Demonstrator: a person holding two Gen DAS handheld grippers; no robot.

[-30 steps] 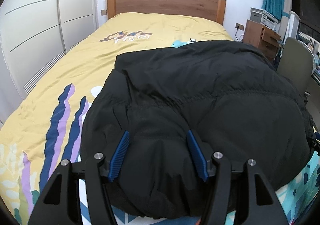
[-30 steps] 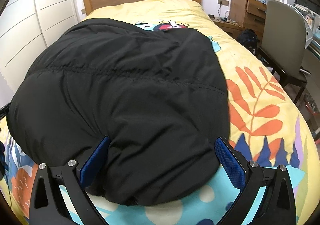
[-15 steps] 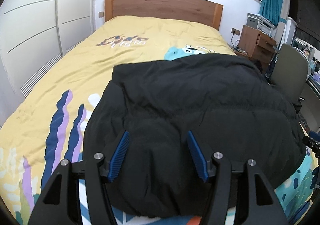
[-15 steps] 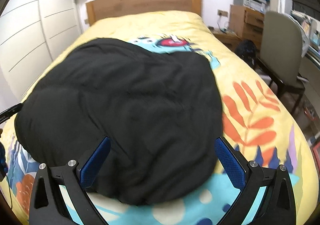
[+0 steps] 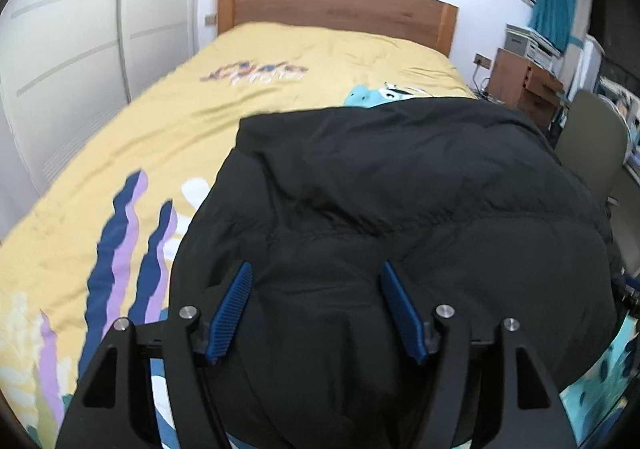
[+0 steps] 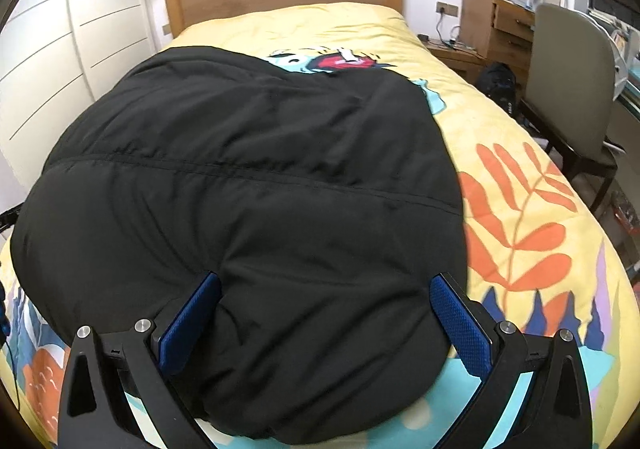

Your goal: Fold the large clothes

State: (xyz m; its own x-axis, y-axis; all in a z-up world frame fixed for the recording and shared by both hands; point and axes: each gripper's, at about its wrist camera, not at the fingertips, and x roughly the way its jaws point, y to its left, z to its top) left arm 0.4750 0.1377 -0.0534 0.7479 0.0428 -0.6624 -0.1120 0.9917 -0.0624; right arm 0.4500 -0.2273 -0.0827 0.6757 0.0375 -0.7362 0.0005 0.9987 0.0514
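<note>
Both open grippers dropped closer over jacket (image 5: pixel 400 209).

Left gripper (image 5: pixel 316 309): pointing forward and slightly down. Both black finger arms in view at bottom of frame. Blue ribbed fingers (image 5: pixel 232 313) spread apart, angled outward toward the tips, moderate gap. Dark fabric fills the gap; pads not pressed together.

Right gripper (image 6: pixel 326 325): same forward, slightly downward pose. Blue textured fingers (image 6: pixel 460 327) spread wide, wider than on the left gripper. Dark fabric bulges between them. Left-side pad lies against the fabric; contact at the right-side pad cannot be told.

Person's hands and arms not visible in either view.
</note>
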